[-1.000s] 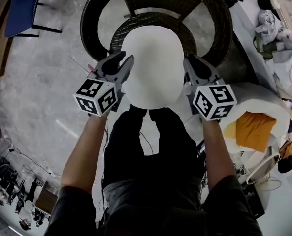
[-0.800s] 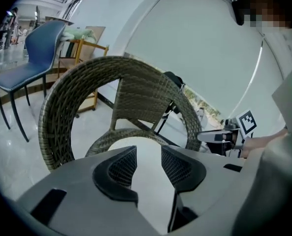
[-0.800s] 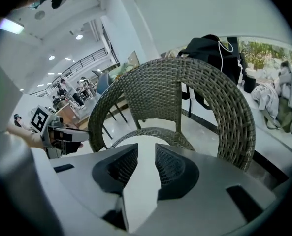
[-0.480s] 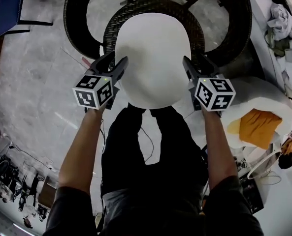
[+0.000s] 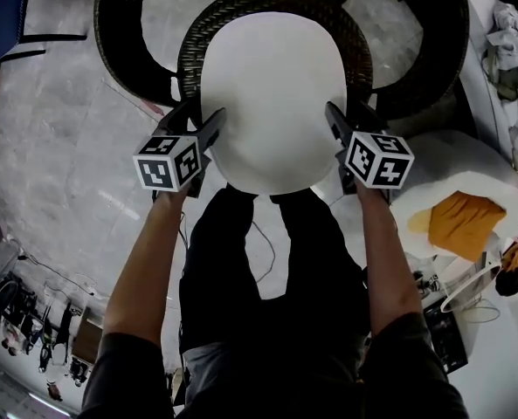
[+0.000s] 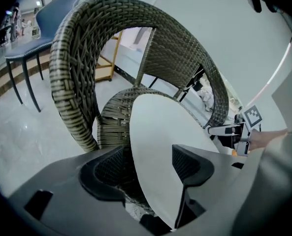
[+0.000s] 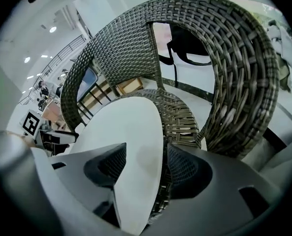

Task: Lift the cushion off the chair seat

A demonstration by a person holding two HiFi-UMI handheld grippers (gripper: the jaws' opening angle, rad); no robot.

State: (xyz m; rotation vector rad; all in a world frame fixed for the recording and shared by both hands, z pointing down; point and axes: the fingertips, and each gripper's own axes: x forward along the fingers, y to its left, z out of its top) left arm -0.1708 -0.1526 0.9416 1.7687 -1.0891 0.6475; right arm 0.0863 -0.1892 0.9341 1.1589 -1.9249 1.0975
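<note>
Now left hand-held gripper [image 5: 199,117], right hand-held gripper [image 5: 348,116]: jaws just opened, straddling cushion [image 5: 272,94] edges.

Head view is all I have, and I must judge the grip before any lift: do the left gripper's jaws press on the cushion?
Observer: No. In the left gripper view the jaws of the left gripper have just been opening; the edge of the cushion stands between them, with a dark gap beside one pad.
Operator: And the right one?
Observer: The jaws of the right gripper have just been opening too; the cushion's rim runs between them, unpressed.
Operator: Is the cushion down on the seat?
Observer: The right gripper view shows it resting on the woven chair seat, bare wicker beyond the rim.
</note>
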